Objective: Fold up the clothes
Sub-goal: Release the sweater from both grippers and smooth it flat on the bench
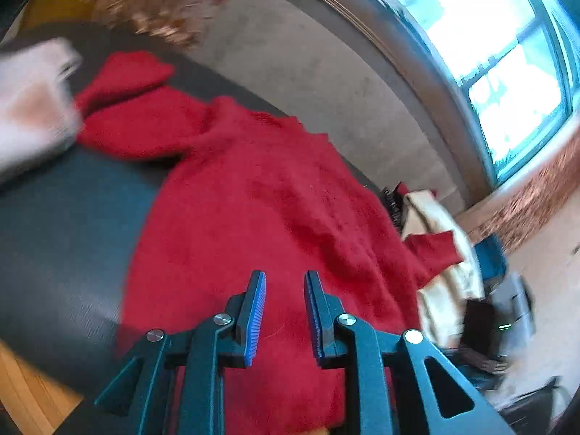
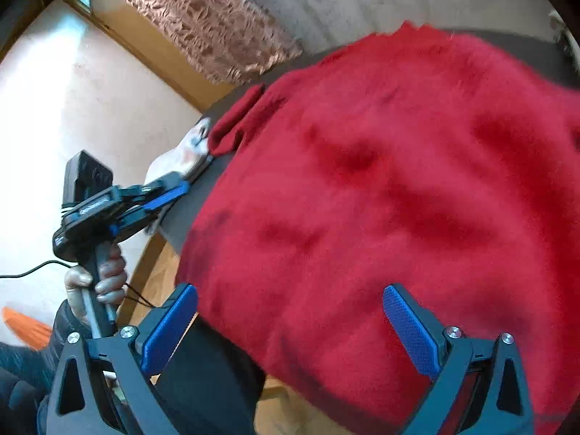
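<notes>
Sweater (image 1: 261, 195), red and fluffy, is spread on the dark table (image 1: 65, 224). Soft, limp handling is expected; the hem or a sleeve is probably best pinched. Left gripper (image 1: 284, 311) fingers are narrowly parted, right gripper (image 2: 290, 330) fingers wide; nothing is held.

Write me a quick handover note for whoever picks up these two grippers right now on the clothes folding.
Left gripper: jaws slightly apart, nothing between them, hovering over the red sweater.
Right gripper: wide open, empty, over the sweater's near edge.
Sweater: lying on the dark table, one sleeve out on the table, the other sleeve hanging off the edge over a pile of other clothes.
Done: sweater laid out.
Left: fold in both sleeves, then fold the body.
</notes>
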The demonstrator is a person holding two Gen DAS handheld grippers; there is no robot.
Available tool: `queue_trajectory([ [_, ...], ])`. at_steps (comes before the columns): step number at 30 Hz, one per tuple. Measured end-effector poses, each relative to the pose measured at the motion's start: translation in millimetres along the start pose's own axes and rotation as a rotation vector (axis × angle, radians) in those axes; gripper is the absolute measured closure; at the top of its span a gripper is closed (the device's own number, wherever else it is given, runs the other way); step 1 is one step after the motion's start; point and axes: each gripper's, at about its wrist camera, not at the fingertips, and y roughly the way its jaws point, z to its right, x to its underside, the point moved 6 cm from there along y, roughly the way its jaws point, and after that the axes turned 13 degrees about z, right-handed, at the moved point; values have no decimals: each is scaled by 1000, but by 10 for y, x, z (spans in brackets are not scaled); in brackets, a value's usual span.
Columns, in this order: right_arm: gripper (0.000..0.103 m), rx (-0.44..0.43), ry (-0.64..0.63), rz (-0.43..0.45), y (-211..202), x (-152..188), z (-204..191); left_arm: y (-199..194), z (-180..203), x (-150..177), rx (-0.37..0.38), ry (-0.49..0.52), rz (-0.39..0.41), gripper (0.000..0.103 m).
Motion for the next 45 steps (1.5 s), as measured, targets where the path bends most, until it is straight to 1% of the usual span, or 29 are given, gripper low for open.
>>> queue_trajectory([
  [1,0,8,6,30,-40,-117,40,138,20,-33,-14,20,-8,83],
  [4,0,26,44,140,-181,-538,215,424,-48,-114,-44,24,-35,83],
  [7,0,3,127,245,-234,-979,410,624,-184,-186,-95,45,-42,82],
  [9,0,-14,153,272,-161,-1189,491,720,-304,-181,-141,65,-49,81],
  [10,0,-21,161,272,-45,-1275,520,747,-368,-169,-155,70,-48,83],
  [11,0,-29,170,271,72,-1362,549,740,-424,-154,-142,64,-39,83],
  [12,0,-19,179,263,223,-1421,617,727,-472,-141,-133,60,-32,83],
  [13,0,17,186,245,388,-1439,744,698,-508,-131,-142,72,-26,89],
  [14,0,62,192,224,543,-1440,893,659,-555,-123,-173,104,-17,97],
  [15,0,104,196,208,655,-1437,1024,625,-603,-122,-197,126,-10,99],
  [16,0,142,199,197,734,-1431,1144,600,-654,-131,-205,127,-4,100],
  [19,0,203,123,233,925,-1553,1234,554,-766,-189,-247,151,7,101],
  [22,0,273,8,227,1121,-1606,1127,581,-818,-326,-315,169,-10,102],
  [24,0,305,-34,213,1204,-1642,1072,552,-781,-451,-328,124,-23,96],
  [25,0,311,-42,211,1220,-1644,1056,548,-691,-529,-307,123,8,92],
  [26,0,311,-44,212,1222,-1634,1045,564,-554,-617,-257,126,45,88],
  [28,0,300,-41,218,1208,-1609,1030,620,-281,-786,-166,135,109,87],
  [30,0,267,-22,231,1149,-1578,1050,878,-37,-889,-134,169,105,86],
  [31,0,256,-13,236,1119,-1567,1085,1024,47,-913,-135,201,101,86],
  [33,0,242,-1,242,1095,-1561,1134,1347,138,-932,-166,267,87,86],
  [34,0,249,-12,235,1113,-1569,1131,1457,128,-928,-191,279,77,86],
  [35,0,260,-29,224,1145,-1583,1126,1586,55,-936,-232,293,71,86],
  [36,0,273,-47,213,1194,-1606,1119,1682,-29,-954,-261,294,68,86],
  [37,0,295,-73,199,1253,-1632,1111,1717,-137,-992,-266,270,72,87],
  [39,0,352,-139,163,1386,-1687,1093,1768,-346,-1072,-280,226,83,84],
  [41,0,408,-204,126,1515,-1746,1075,1761,-508,-1158,-301,204,95,85],
  [42,0,433,-240,107,1583,-1768,1052,1768,-552,-1197,-295,195,99,85],
  [44,0,479,-314,66,1722,-1805,986,1799,-619,-1255,-310,201,103,85],
  [45,0,482,-326,56,1755,-1821,968,1815,-651,-1281,-321,205,104,85],
])
